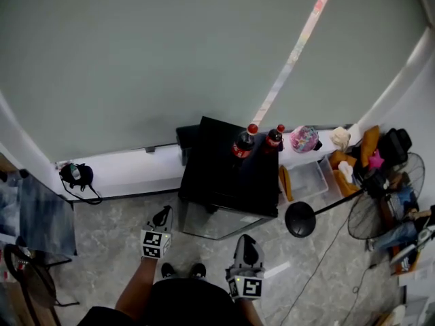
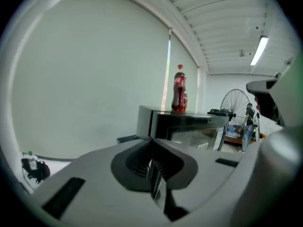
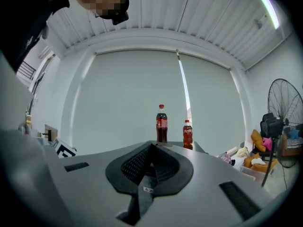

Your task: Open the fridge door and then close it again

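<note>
Indoors, one black fridge (image 1: 228, 175), two cola bottles (image 1: 243, 143) on top, left gripper (image 1: 162, 217) and right gripper (image 1: 246, 243), fingers (image 2: 141, 168) closed, empty.

Looks steeply down from overhead onto the fridge (image 1: 229, 182), and low and roughly level from both gripper views at the same nearby fridge-top bottle (image 3: 162, 123).

The person wears a black top (image 1: 180, 304) and black shoes (image 1: 197, 270). The left gripper (image 1: 162, 217) and the right gripper (image 1: 246, 244) each have a light grey moulded shell with a dark front. Each also carries a cube (image 1: 154, 244) with black-and-white square markers. Close up, each shell shows dark rectangular slots and a dark recess. The left fingers (image 2: 140, 167) are ribbed. The right fingers (image 3: 135, 163) are mesh-textured, with a small white label.
</note>
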Motion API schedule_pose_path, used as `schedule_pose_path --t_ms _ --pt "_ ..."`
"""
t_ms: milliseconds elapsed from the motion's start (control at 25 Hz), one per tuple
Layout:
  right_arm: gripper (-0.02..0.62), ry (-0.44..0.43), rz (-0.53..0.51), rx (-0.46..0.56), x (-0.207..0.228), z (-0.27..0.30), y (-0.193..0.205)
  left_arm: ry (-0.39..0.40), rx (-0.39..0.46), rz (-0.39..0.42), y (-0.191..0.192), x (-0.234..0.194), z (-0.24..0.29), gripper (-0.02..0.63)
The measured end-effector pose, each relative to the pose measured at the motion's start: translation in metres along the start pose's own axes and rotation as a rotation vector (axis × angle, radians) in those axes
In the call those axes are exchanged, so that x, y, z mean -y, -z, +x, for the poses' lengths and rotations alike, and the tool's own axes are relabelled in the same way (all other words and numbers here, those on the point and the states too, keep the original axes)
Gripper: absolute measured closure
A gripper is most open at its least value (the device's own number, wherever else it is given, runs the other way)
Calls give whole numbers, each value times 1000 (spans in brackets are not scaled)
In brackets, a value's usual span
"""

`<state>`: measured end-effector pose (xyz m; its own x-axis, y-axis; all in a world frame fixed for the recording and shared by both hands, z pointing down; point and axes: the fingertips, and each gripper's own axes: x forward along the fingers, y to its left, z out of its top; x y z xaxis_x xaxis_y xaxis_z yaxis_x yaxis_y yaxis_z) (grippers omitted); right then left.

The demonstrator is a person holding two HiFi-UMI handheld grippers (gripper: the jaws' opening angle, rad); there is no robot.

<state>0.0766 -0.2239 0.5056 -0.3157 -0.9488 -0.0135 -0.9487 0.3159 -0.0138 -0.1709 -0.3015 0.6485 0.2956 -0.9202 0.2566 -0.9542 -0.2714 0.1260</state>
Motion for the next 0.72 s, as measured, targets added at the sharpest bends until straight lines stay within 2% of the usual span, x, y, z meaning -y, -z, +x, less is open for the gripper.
schedule_pose_path --t_ms 360,720 --pt "589 -11 -8 6 -1 -6 1 -18 214 9 -102 15 -57 598" --pt "589 11 -18 6 11 -10 -1 -9 287 54 -129 43 -96 598"
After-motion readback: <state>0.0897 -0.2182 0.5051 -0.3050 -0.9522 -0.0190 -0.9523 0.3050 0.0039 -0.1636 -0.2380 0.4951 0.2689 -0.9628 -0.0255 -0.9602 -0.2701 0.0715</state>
